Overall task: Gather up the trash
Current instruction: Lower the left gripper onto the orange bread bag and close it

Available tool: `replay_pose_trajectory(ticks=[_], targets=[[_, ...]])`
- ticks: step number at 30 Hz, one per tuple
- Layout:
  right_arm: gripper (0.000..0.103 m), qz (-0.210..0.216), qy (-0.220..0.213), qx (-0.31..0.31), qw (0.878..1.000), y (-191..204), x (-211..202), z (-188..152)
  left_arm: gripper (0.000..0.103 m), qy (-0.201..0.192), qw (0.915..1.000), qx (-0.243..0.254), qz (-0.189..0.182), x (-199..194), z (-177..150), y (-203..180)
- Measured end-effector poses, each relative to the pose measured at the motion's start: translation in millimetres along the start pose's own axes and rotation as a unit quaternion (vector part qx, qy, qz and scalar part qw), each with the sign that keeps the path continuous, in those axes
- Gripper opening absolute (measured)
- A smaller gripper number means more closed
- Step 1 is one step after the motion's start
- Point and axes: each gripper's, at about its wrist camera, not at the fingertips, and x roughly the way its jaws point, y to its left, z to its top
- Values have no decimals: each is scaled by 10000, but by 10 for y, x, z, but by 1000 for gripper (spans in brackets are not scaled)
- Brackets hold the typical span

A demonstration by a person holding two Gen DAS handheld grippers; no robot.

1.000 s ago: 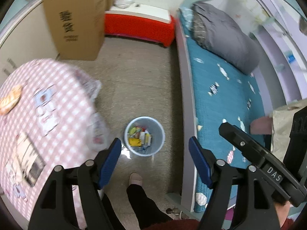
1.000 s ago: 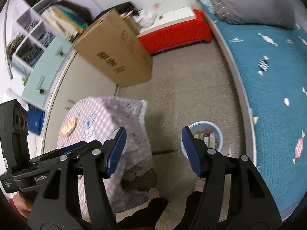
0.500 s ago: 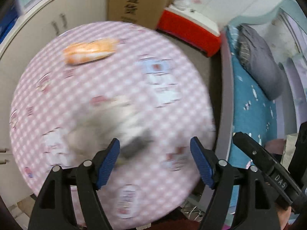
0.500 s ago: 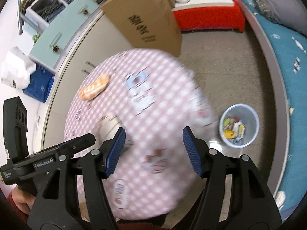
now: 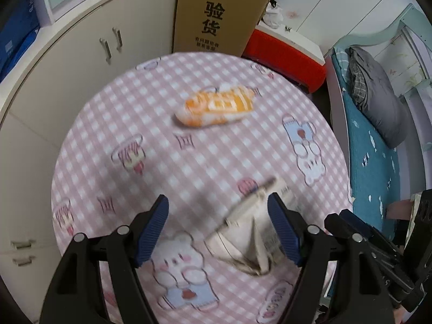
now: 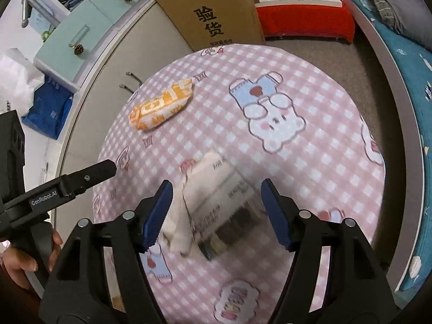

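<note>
A crumpled beige paper packet (image 5: 251, 232) (image 6: 216, 202) with printed text lies on the pink checked tablecloth (image 5: 167, 167) (image 6: 310, 167) of a round table. An orange and white snack wrapper (image 5: 216, 106) (image 6: 162, 105) lies further back on the table. My left gripper (image 5: 218, 229) is open above the table, the packet near its right finger. My right gripper (image 6: 216, 213) is open and hovers over the packet, which shows between its fingers. Neither gripper holds anything.
A tall cardboard box (image 5: 218, 13) (image 6: 213, 13) stands behind the table beside a red bench (image 5: 286, 54) (image 6: 305, 19). White cabinets (image 5: 81, 54) run along the left. A bed with a teal cover (image 5: 372, 156) (image 6: 405, 43) lies to the right.
Both cameras have swung from the floor and its blue trash bin up over the table. The packet and orange wrapper have come closer. Both grippers stayed open.
</note>
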Motion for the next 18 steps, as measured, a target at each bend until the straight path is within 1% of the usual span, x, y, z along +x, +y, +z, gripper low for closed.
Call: replay_pose_trajectory(ticks=[5, 10, 14, 18], targets=[[68, -85, -57, 140, 9999, 40, 202, 208, 74, -192, 9993, 320, -42, 172, 307, 2], [68, -153, -66, 218, 9996, 13, 374, 348, 74, -307, 9968, 739, 93, 428, 585, -52], [68, -183, -56, 282, 9994, -7, 504, 400, 74, -419, 9941, 976, 205, 566, 703, -102], [69, -182, -25, 333, 9993, -43, 607, 414, 74, -403, 9930, 1080, 243, 722, 760, -129]])
